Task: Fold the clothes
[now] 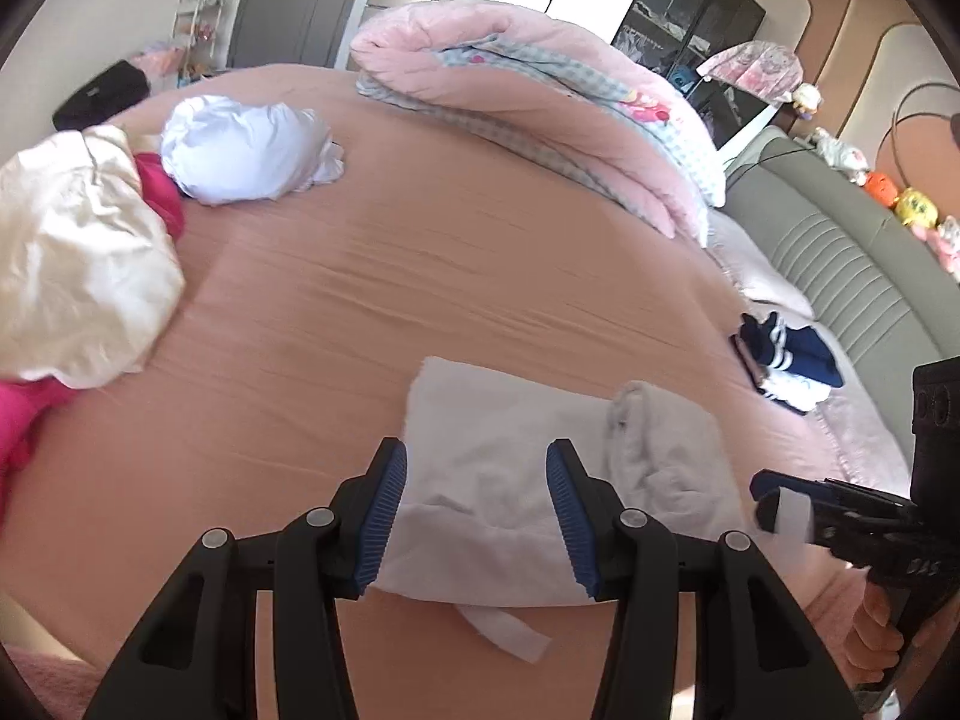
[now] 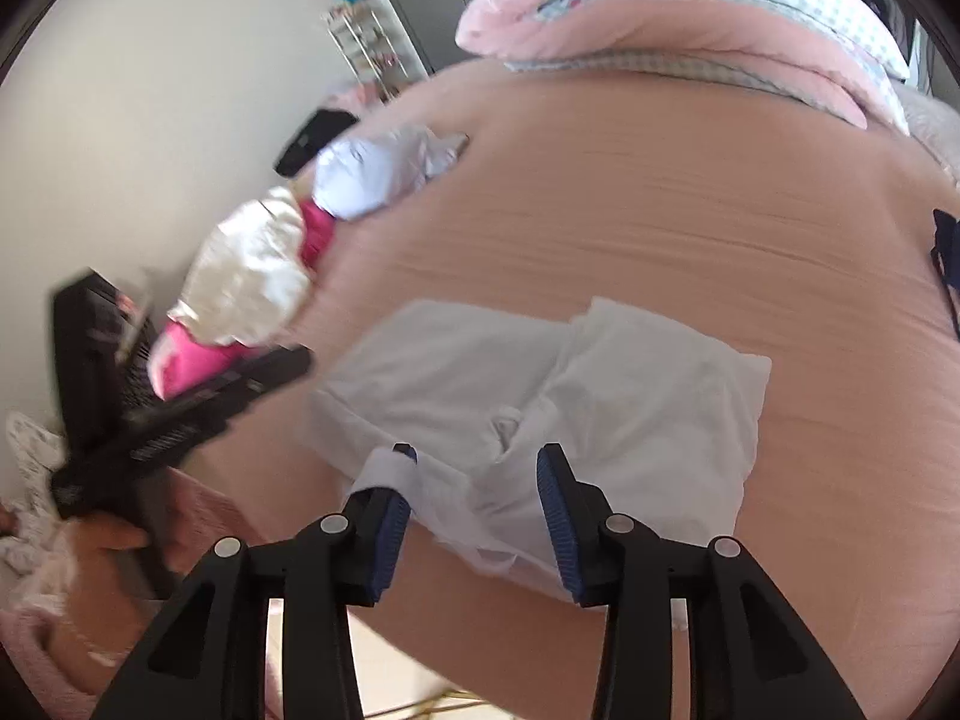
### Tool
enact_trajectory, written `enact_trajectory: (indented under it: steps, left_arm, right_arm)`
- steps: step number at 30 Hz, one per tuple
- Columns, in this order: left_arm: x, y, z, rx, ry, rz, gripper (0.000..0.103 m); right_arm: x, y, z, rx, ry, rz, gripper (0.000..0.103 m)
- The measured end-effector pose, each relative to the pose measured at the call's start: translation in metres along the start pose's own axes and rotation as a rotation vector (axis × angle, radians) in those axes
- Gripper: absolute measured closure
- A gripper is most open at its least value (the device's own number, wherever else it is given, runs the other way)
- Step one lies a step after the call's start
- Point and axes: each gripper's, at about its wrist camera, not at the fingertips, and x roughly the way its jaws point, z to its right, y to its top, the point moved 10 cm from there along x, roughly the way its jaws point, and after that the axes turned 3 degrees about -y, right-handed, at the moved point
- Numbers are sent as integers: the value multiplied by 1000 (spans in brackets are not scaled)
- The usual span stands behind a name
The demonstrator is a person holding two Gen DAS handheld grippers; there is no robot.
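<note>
Pink sheets cover the bed [image 1: 372, 276], with a rolled pink quilt [image 1: 540, 96] along its far side and a grey headboard off to the right. Near the front edge lies the white garment [image 1: 510, 480], already folded into a rough rectangle, with a looser bunched fold on its right half and a narrow white strap [image 1: 510, 636] trailing out toward the bed edge.

Left tongs [image 1: 477, 516] hover above the near edge of the garment, jaws standing apart and gripping nothing. Right tongs [image 2: 474, 516] are also released over the garment's near corner; a strip of white cloth drapes across the tip of 1 finger but is not pinched. That view is blurred, so the exact contact is hard to read.

Judging by the layout, the step in hand is tidying this fold. To do it well, tuck the strap under first, then pinch both near corners together and carry them evenly to the far edge, keeping the bunched side flat.

Further off wait an unfolded cream garment [image 1: 78, 252], a magenta one [image 1: 162, 192] and a pale blue bundle [image 1: 246, 150]; a navy folded stack [image 1: 786, 360] sits near the headboard.
</note>
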Motion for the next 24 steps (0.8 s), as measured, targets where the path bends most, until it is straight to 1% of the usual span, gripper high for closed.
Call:
enact_trajectory:
  steps: [1, 2, 3, 4, 6, 7, 8, 9, 11, 12, 13, 14, 16, 19, 22, 23, 24]
  left_arm:
    - [8, -3, 10, -8, -48, -21, 58]
    - [15, -6, 19, -15, -96, -42, 58]
    - [24, -11, 29, -18, -128, -72, 58]
    - [34, -17, 39, -20, -158, -103, 58]
    - [51, -29, 56, -24, -202, -166, 58]
    - [57, -34, 63, -25, -209, -191, 58]
    - [62, -38, 67, -21, -208, -207, 58]
    - [63, -39, 70, -42, -229, -217, 58]
    - [63, -41, 76, -89, -279, -235, 57]
    - [64, -42, 78, -113, -304, -244, 55]
    - [65, -42, 76, -113, -282, -245, 45]
    - [66, -42, 73, -109, -252, -245, 40]
    - [69, -43, 66, -102, -193, -244, 40]
    - [76, -50, 69, -123, -189, -264, 40]
    - [79, -49, 83, -135, -233, -259, 41]
    - [80, -48, 87, -120, -222, -256, 41]
    - [80, -47, 89, -98, -204, -241, 48]
  right_arm:
    - [-9, 3, 9, 20, -26, 29, 54]
    - [-18, 6, 17, 40, -52, 59, 54]
    - [-27, 8, 26, 60, -79, 88, 53]
    - [-28, 8, 38, 78, -124, 93, 53]
    - [-11, -4, 69, 110, -254, 34, 54]
    - [-1, -14, 83, 121, -305, -12, 53]
    - [9, -22, 93, 130, -333, -44, 54]
    - [15, -30, 96, 140, -324, -57, 53]
    - [27, -41, 94, 160, -280, -76, 54]
    - [33, -45, 91, 159, -267, -87, 54]
    - [39, -49, 87, 159, -253, -97, 53]
    - [42, -52, 84, 155, -243, -101, 54]
    - [45, -52, 78, 131, -225, -94, 53]
    - [46, -50, 76, 116, -223, -83, 52]
    - [47, -49, 78, 159, -195, -78, 52]
    - [46, -50, 79, 172, -186, -78, 52]
    - [43, -52, 81, 181, -179, -78, 52]
